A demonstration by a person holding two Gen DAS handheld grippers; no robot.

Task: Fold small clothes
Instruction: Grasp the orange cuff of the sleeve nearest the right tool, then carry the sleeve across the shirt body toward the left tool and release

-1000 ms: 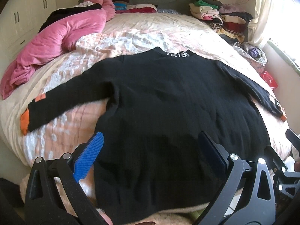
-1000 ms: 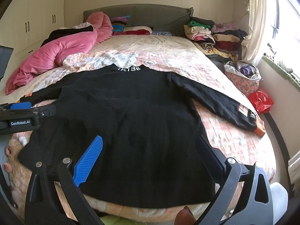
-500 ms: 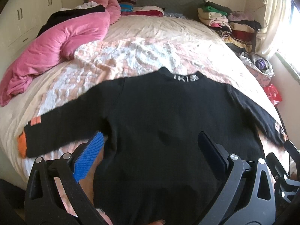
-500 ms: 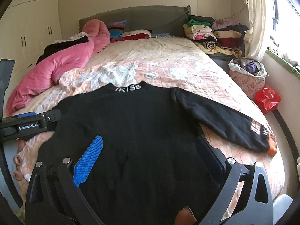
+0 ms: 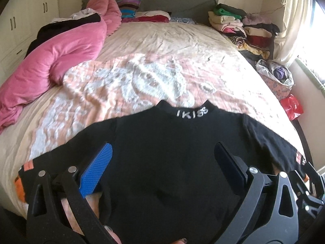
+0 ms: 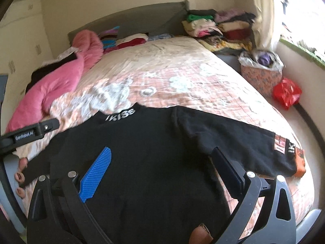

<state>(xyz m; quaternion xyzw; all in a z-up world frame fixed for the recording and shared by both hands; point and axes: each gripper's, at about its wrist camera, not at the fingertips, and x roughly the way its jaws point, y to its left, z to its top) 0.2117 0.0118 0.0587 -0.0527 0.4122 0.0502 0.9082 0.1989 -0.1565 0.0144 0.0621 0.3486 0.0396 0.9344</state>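
A black long-sleeved sweater (image 5: 168, 152) with white "IKISS" lettering on its collar (image 5: 191, 112) lies spread flat on the bed, sleeves out to both sides, orange cuffs at the ends. It also shows in the right wrist view (image 6: 146, 154). My left gripper (image 5: 162, 164) is open and empty, above the sweater's lower body. My right gripper (image 6: 160, 168) is open and empty, above the lower body near the right sleeve (image 6: 233, 142). The left gripper's body (image 6: 26, 134) shows at the left edge of the right wrist view.
The bed (image 5: 162, 46) has a peach patterned cover. A pink duvet (image 5: 54, 61) lies along its left side. Folded clothes (image 5: 239, 26) are stacked at the far right. A basket (image 6: 262, 71) and a red bag (image 6: 286, 91) sit on the floor by the window wall.
Both grippers have drawn back and up, so the sweater sits lower in both views and more of the bed shows. The right view has tilted. Both stay open.
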